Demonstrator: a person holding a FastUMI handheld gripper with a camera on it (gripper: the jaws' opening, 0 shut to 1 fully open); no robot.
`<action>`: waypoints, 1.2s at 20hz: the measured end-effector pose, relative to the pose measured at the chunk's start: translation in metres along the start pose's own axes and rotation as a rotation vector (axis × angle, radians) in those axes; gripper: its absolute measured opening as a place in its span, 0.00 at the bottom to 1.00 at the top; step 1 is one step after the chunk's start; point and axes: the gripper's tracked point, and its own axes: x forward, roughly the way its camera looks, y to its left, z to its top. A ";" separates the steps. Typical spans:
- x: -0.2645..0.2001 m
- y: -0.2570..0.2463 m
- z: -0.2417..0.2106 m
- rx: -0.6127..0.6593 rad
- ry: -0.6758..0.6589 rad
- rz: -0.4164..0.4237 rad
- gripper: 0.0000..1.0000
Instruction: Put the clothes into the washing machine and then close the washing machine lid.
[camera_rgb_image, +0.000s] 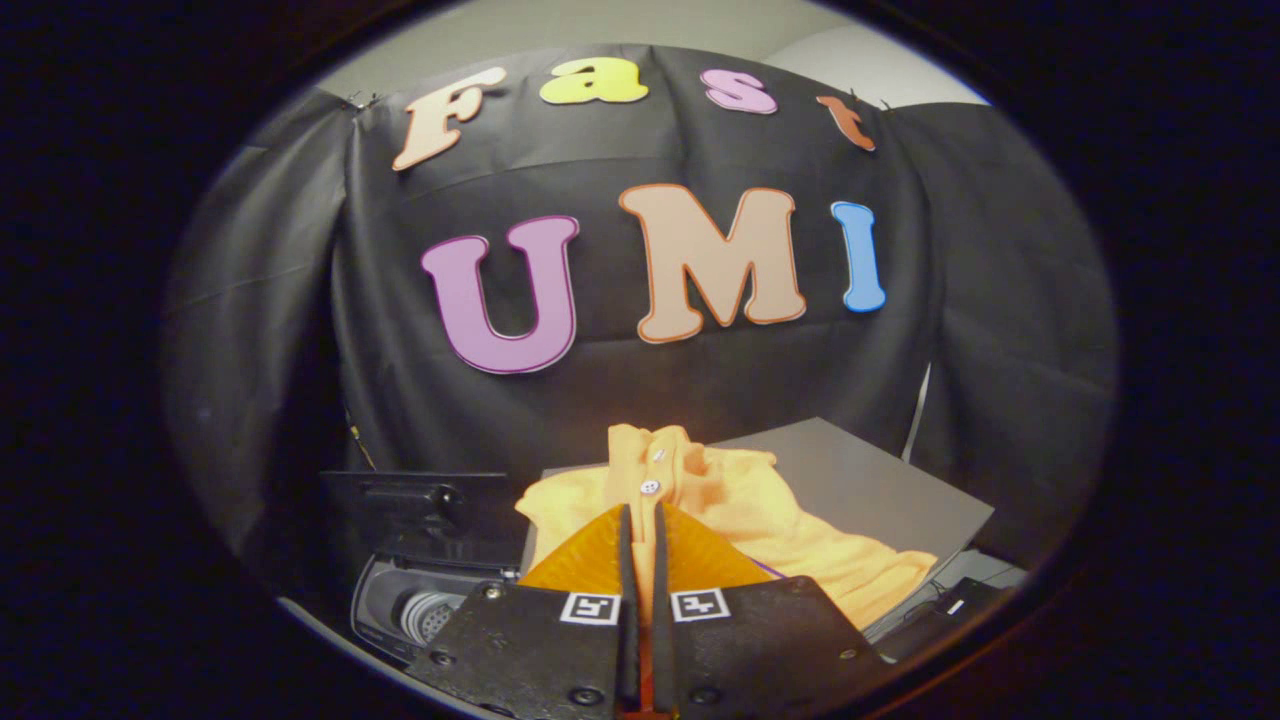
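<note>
At about eight o'clock from the fingers sits the washing machine (420, 600), low and dark, its drum mouth showing a pale ribbed part inside; its lid (420, 505) stands raised behind the opening, at roughly ten o'clock from the fingertips, which leaves the drum free to take laundry from above; the lid has to stay up until the cloth is in, so closing it reads as the last step, not yet due.

In the middle, the gripper (640, 520) has its two fingers drawn nearly together, only a thin slit between them, and a strip of the yellow garment (800, 540) appears to run through that slit; I judge the fingers clamped on the cloth near its buttoned placket, though the exact contact is partly hidden by the fingers themselves; gripping there, at a thick folded edge, would give a firmer hold than on a single loose layer.

From twelve to three o'clock of the fingertips the rest of the garment spreads in soft folds over a grey board (880, 480), bunched just beyond the fingers and trailing down towards four o'clock; it lies beside the machine, not in it, so the clothes still have to be lifted and carried across towards eight o'clock and lowered into the drum; a dragging hem could catch the board's edge.
</note>
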 end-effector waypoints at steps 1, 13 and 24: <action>-0.005 0.015 0.005 0.000 -0.009 0.011 0.05; -0.028 0.197 0.009 0.108 -0.066 0.299 0.04; 0.009 0.291 -0.091 0.030 0.004 0.406 0.05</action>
